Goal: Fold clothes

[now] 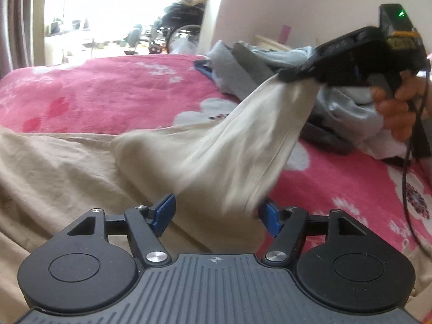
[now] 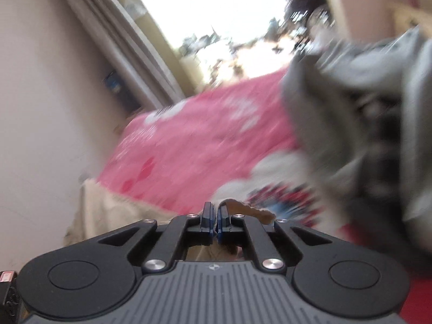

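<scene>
Beige cloth (image 1: 67,167) is being shown spread over the bed in the left wrist view, filling the 9 o'clock to 6 o'clock part of the picture. One blurred fold of it is being drawn up toward 2 o'clock, where it is being pinched by the right gripper (image 1: 294,77). That gripper is being held by a hand (image 1: 394,108) at 3 o'clock. The left gripper (image 1: 216,216) is being seen at 6 o'clock with its jaws spread; the hanging fold is passing between them, and no pressing on it can be made out. A pink flowered blanket (image 1: 108,94) is being seen beyond the cloth, toward 10 o'clock. A heap of grey clothes (image 1: 243,64) is lying on the blanket at 1 o'clock.

In the right wrist view, much blurred and tilted, the right gripper (image 2: 215,220) is being seen at 6 o'clock with its jaws pressed together on a thin edge of the beige cloth (image 2: 243,209). More of the cloth is being shown at 8 o'clock. The pink flowered blanket (image 2: 189,140) is occupying the middle. The grey clothes (image 2: 364,108) are being seen at 3 o'clock. A curtain (image 2: 108,40) is hanging at 11 o'clock.
</scene>
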